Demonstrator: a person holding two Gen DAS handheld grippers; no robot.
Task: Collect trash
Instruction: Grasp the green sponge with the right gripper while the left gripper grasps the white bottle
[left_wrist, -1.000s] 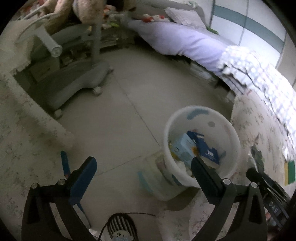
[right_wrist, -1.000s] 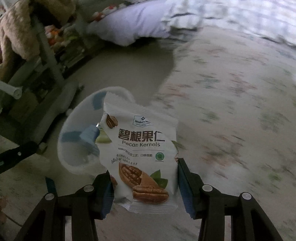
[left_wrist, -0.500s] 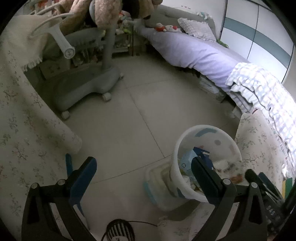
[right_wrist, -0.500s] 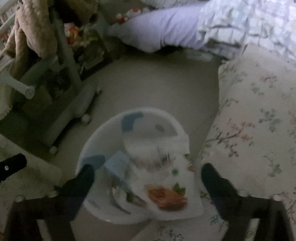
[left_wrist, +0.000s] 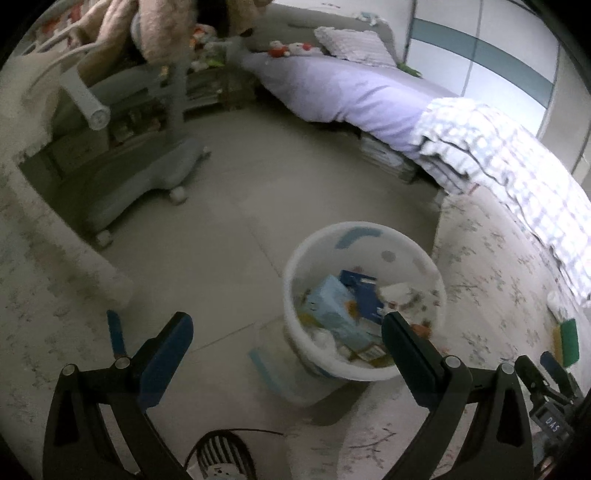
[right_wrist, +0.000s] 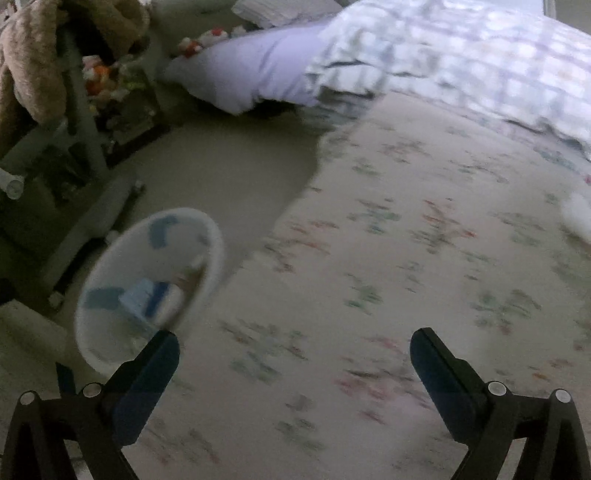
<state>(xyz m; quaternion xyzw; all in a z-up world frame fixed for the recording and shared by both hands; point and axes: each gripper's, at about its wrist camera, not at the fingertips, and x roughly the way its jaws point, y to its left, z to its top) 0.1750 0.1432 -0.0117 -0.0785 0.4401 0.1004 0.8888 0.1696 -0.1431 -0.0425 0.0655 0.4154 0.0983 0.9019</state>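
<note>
A white trash bin (left_wrist: 364, 236) with blue marks stands on the floor beside the floral table edge. It holds a light blue box (left_wrist: 334, 314), a dark blue box (left_wrist: 360, 291) and the white pecan packet (left_wrist: 400, 293). My left gripper (left_wrist: 286, 341) is open and empty, above the floor just left of the bin. My right gripper (right_wrist: 293, 350) is open and empty over the floral tablecloth (right_wrist: 406, 258); the bin shows blurred at its left (right_wrist: 147, 280).
A grey wheeled chair base (left_wrist: 140, 184) stands at the left. A bed with a purple sheet (left_wrist: 351, 92) and checked blanket (left_wrist: 517, 173) is at the back. A green sponge (left_wrist: 567, 343) and something white (right_wrist: 578, 218) lie on the table. A small fan (left_wrist: 221, 458) is below.
My right gripper opened and let go of the pecan packet, which dropped into the bin. It then swung right over the table. The left gripper stayed open and drew back a little.
</note>
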